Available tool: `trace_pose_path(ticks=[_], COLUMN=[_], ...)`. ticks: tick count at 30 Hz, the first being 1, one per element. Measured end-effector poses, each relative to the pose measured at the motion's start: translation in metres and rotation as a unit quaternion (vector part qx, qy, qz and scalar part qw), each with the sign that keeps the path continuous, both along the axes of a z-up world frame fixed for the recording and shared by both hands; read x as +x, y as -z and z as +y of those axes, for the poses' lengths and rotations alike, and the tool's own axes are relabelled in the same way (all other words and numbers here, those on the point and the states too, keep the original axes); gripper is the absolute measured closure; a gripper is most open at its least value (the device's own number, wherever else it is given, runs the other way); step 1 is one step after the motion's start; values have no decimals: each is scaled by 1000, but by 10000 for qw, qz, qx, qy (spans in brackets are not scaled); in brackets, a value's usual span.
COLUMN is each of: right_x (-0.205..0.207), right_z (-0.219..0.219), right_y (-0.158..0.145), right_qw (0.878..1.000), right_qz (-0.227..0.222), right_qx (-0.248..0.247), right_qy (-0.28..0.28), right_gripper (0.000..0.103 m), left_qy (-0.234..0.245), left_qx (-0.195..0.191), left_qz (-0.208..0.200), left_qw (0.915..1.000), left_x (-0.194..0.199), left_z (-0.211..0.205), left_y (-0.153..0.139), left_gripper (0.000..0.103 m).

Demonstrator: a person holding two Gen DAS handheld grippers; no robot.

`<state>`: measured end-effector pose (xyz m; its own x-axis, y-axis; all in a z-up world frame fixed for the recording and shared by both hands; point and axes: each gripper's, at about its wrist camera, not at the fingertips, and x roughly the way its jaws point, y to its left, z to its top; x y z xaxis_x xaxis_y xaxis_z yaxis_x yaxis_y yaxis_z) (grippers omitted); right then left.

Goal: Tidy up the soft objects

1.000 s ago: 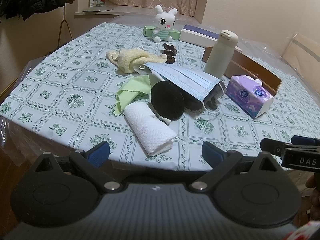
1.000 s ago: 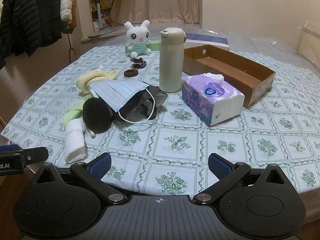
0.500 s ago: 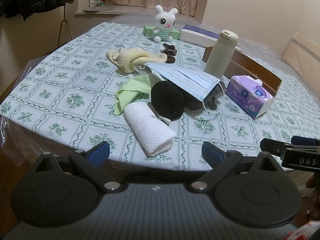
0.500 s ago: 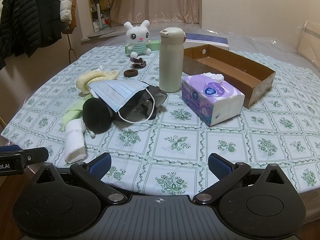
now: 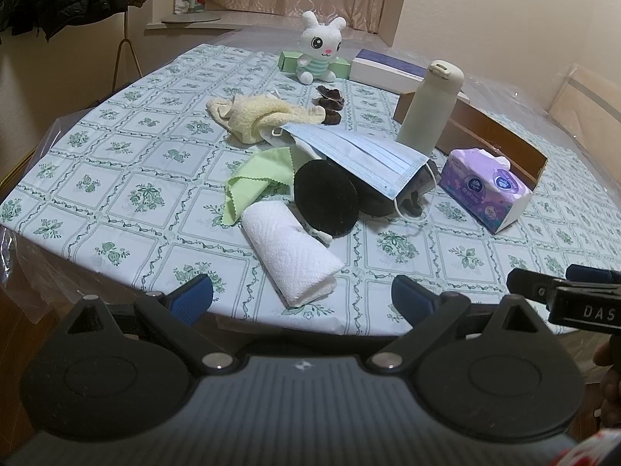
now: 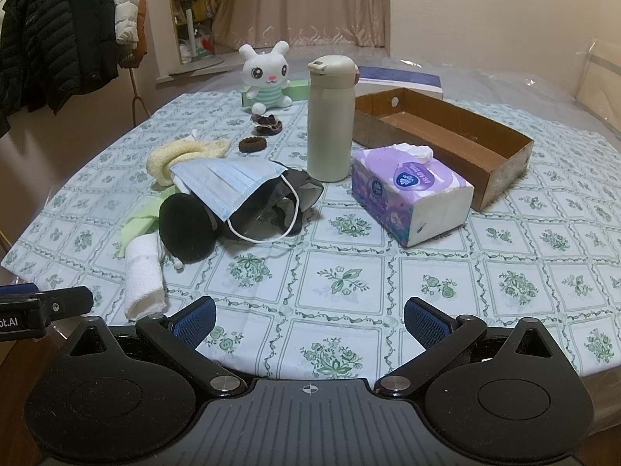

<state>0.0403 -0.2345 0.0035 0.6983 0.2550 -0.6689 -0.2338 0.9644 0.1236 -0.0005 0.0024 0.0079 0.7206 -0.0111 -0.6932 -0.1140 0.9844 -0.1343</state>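
Floral-clothed worktop carries a heap of soft items: blue mask draped over black pad, just left of the flask. Both grippers hover with jaws spread. Snagged mask loops could topple the flask.

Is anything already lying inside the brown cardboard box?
No: in the right wrist view the cardboard box shows only its bare brown floor, while the blue face mask and other soft items lie on the table.
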Motion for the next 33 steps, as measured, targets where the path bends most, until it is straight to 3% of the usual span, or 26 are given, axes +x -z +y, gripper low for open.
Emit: trace_pose_path(ticks=[14, 33], right_x=[18, 72], right_z=[10, 30], right_y=[9, 48], right_qw=[9998, 9981], right_qz=[-95, -15], right_qx=[116, 74], right_qy=[-161, -604], right_gripper=[0, 1], left_qy=[-8, -162], left_qx=[53, -448], left_qz=[40, 539], left_qw=[10000, 9974], left_x=[25, 100], left_z=[11, 27], left_y=[12, 69], left_gripper=[7, 26])
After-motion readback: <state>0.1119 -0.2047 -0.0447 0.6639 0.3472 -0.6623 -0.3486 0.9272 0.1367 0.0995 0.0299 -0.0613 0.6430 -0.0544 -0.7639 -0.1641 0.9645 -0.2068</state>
